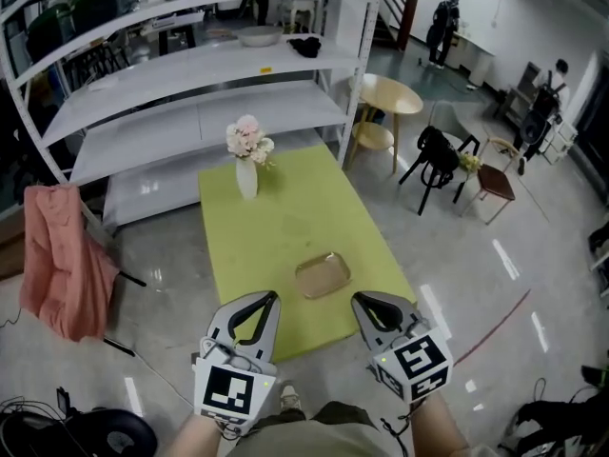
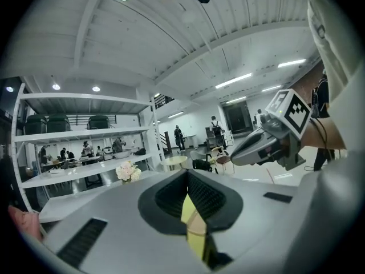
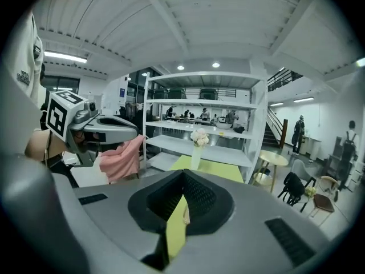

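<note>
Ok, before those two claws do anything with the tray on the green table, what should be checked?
1. Left gripper empty: ok, jaws together with nothing between them.
2. Right gripper empty: ok, jaws together with nothing between them.
3. Jaws open enough to take anything: not ok, both are shut.
4. Tray free to reach: ok, it lies flat near the table's near edge, nothing shows in it, and neither gripper touches it.
5. Vase out of the way: ok, it stands upright at the far end, well apart from the tray.
6. Height of the grippers above the table: cannot tell.
</note>
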